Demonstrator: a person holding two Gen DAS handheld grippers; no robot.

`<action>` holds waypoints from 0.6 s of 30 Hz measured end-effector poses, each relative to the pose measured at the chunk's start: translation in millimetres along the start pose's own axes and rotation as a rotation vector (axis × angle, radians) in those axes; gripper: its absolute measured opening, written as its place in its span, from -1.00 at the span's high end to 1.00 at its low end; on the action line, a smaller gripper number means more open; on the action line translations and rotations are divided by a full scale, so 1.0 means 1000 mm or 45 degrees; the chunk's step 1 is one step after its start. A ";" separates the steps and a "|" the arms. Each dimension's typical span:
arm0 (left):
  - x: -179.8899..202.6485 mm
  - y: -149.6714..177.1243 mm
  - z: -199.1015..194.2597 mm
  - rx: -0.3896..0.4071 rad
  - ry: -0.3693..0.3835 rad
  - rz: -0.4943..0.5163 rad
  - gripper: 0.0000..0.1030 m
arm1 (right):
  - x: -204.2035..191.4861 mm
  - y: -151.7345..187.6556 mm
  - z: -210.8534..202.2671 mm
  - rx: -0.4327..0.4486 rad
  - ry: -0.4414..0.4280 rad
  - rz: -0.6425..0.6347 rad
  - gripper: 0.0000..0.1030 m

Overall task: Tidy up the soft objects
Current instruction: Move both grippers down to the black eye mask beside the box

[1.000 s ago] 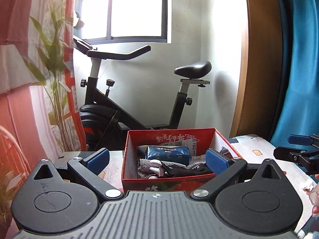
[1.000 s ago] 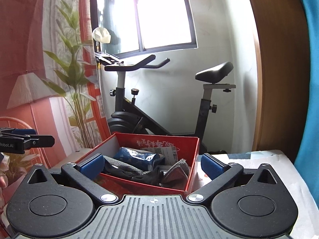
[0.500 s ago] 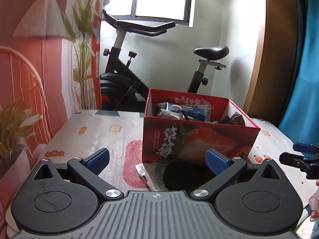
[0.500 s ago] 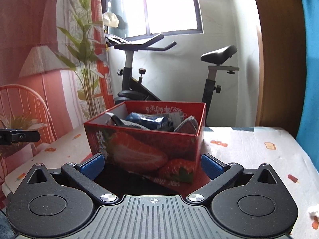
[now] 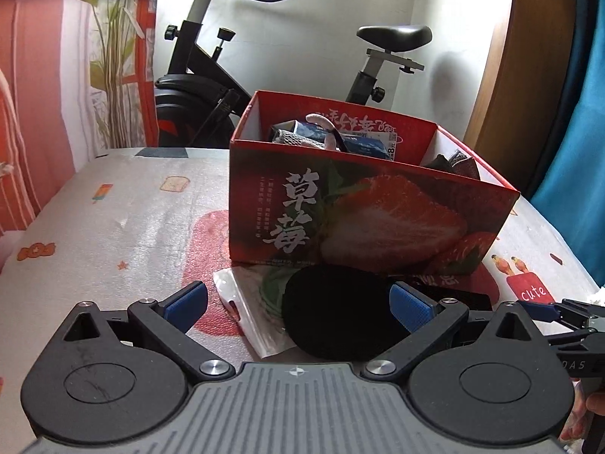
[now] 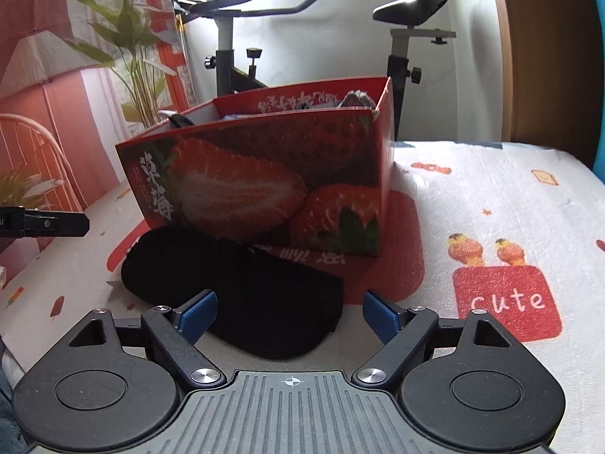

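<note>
A red strawberry-print box (image 5: pixel 370 208) stands on the table and holds several soft items, among them a blue packet (image 5: pixel 363 143) and grey fabric (image 5: pixel 291 138). It also shows in the right wrist view (image 6: pixel 264 178). A black soft pad (image 5: pixel 336 314) lies flat in front of the box, also seen in the right wrist view (image 6: pixel 245 295). My left gripper (image 5: pixel 298 302) is open, low over the pad's left end. My right gripper (image 6: pixel 289 314) is open, low over the pad's right end. Neither holds anything.
A clear plastic bag (image 5: pixel 245 314) lies under the pad's left end. The table has a white patterned cloth (image 6: pixel 491 208). An exercise bike (image 5: pixel 211 87) stands behind the table. A blue curtain (image 5: pixel 578 113) hangs at the right, a red curtain (image 5: pixel 38 94) at the left.
Both grippers have dropped from above the box down to table level in front of it. The black pad has come into view between the fingers. Both stayed open.
</note>
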State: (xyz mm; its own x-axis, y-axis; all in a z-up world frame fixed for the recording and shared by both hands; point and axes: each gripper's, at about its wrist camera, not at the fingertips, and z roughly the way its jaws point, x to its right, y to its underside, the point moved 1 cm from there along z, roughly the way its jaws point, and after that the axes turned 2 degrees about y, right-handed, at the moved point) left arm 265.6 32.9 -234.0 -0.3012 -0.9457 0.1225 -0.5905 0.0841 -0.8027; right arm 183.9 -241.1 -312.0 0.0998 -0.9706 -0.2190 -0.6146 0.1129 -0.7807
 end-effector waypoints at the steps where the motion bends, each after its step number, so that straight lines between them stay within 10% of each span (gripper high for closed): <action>1: 0.001 0.000 0.009 -0.015 0.013 0.004 -1.00 | 0.000 0.001 0.007 -0.021 0.000 0.005 -0.53; 18: -0.002 0.003 0.094 -0.159 0.080 0.025 -0.63 | -0.005 0.006 0.041 -0.066 0.039 -0.091 -0.51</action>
State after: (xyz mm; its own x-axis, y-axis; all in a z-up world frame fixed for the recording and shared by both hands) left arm 334.5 5.7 -291.5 -0.3575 -0.9222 0.1473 -0.6717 0.1443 -0.7267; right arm 212.1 -226.5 -339.5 0.1209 -0.9820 -0.1452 -0.6468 0.0330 -0.7619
